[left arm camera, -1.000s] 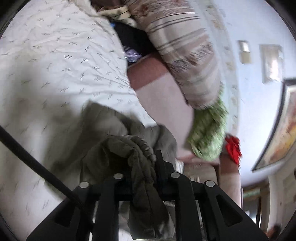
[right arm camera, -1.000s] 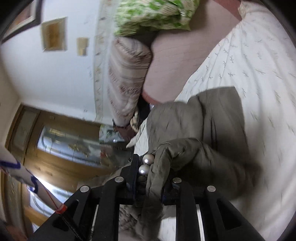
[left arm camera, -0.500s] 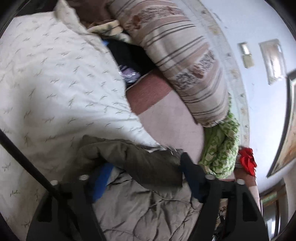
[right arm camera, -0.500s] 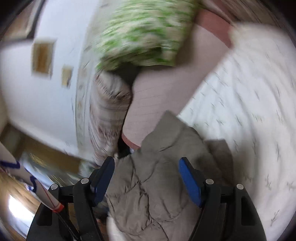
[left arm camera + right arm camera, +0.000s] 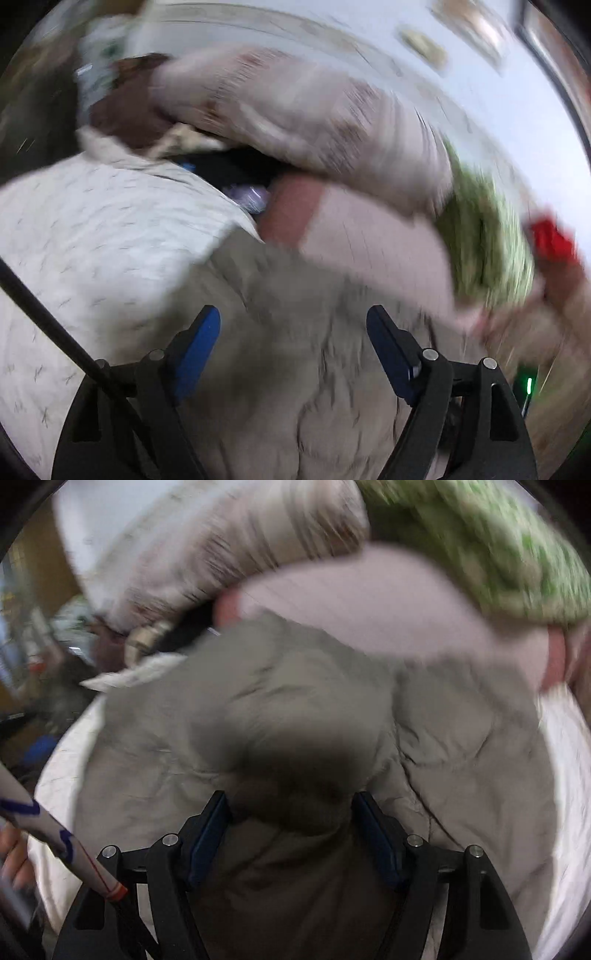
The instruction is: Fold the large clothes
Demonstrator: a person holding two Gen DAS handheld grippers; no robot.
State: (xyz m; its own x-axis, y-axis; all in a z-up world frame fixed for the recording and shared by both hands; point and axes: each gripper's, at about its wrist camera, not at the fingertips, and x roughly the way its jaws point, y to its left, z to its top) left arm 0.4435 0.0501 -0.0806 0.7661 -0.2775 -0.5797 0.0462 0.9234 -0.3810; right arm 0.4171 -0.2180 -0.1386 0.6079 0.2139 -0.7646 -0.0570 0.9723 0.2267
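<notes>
Both grippers, left [image 5: 293,343] and right [image 5: 291,829], now gape wide, having dropped the olive jacket [image 5: 295,701], which lies on the white bedspread [image 5: 92,240] (blurry) — this fold looks done.

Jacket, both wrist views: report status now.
Left gripper open, right gripper open, both over the olive jacket. Jacket loose on white bedspread, unheld. Striped pillow beyond; frames blurred.

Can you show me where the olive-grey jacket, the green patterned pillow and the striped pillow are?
olive-grey jacket [image 5: 303,701]: right wrist view, its quilted middle.
green patterned pillow [image 5: 491,550]: right wrist view, its blurred face.
striped pillow [image 5: 295,110]: left wrist view, its middle.
</notes>
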